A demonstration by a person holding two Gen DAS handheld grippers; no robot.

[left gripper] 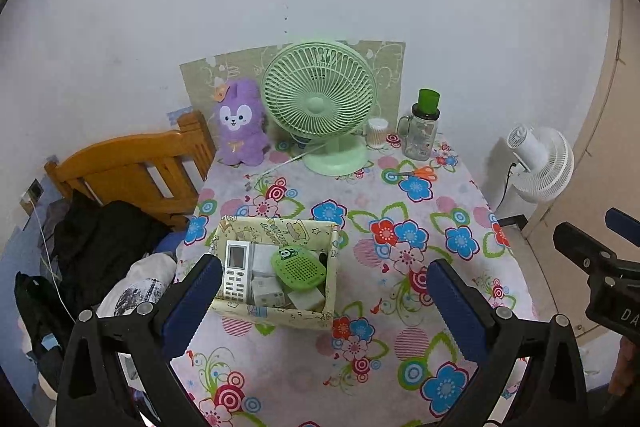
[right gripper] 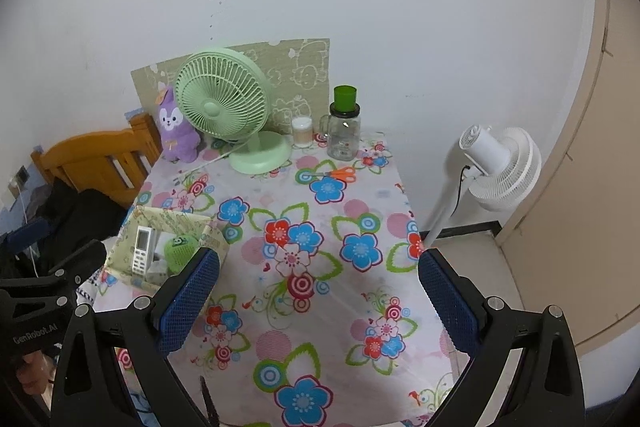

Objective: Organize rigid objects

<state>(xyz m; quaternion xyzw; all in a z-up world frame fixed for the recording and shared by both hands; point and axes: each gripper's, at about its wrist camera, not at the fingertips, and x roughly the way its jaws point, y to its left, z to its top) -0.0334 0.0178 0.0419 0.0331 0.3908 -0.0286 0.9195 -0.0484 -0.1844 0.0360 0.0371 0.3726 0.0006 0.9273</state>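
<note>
A patterned cardboard box (left gripper: 276, 315) stands on the floral tablecloth (left gripper: 404, 291), near its left edge. Inside lie a white remote (left gripper: 237, 269), a green perforated panda case (left gripper: 298, 267) and some white adapters (left gripper: 266, 291). Orange-handled scissors (left gripper: 424, 173) lie at the back right. My left gripper (left gripper: 326, 303) hovers open and empty just in front of the box. In the right wrist view, the right gripper (right gripper: 320, 303) is open over the table's middle, with the box (right gripper: 176, 221), the remote (right gripper: 142, 249) and the scissors (right gripper: 344, 174) ahead.
Along the wall stand a green desk fan (left gripper: 320, 107), a purple plush (left gripper: 240, 123), a cotton-swab jar (left gripper: 377, 133) and a glass bottle with a green lid (left gripper: 422, 131). A wooden bed frame (left gripper: 132, 171) is at the left. A white floor fan (left gripper: 540, 163) is at the right.
</note>
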